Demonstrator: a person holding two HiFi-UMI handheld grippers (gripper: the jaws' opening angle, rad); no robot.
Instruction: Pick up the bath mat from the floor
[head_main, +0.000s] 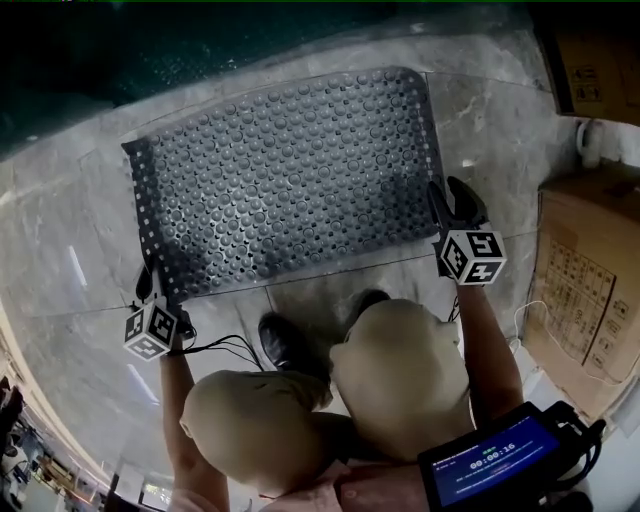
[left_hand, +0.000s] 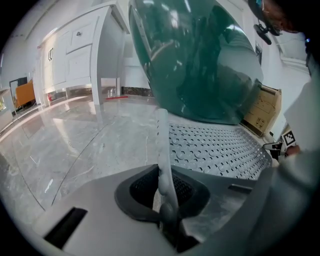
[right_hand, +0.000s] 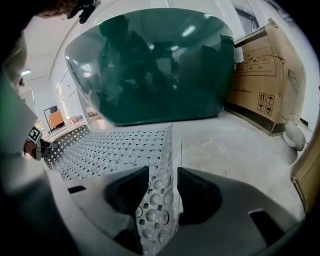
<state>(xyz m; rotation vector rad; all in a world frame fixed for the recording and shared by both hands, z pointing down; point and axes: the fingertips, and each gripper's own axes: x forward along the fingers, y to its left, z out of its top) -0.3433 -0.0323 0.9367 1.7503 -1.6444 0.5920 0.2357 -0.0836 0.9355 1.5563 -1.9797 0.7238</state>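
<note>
Grey rubber, studded with round bumps and small holes, makes up the bath mat (head_main: 290, 180), which is spread on a pale marble floor (head_main: 80, 260) in front of a crouching person. Most of the mat lies flat. Its far edge is lost in the shadow of a large glossy dark green body (left_hand: 200, 60), whose top is cut off in every view, so what it is cannot be told.

The left gripper (left_hand: 165, 200) is clenched on the mat's near left corner: a thin strip of rubber is seen on edge, pinched between the closed jaws and rising upright from them. The right gripper (right_hand: 162, 195) is placed at the mat's near right corner with its jaws spread wide. The mat's raised edge stands between them, with a gap seen beside each pad, so nothing is gripped there.

From the head view both sets of jaws are largely hidden behind the marker cubes. Two bent knees (head_main: 400, 370) and a dark shoe (head_main: 285, 345) cover the floor nearest the person. Cardboard boxes (head_main: 585, 290) are cut off at the right edge, and a device with a lit blue screen (head_main: 490, 462) is only partly shown.
</note>
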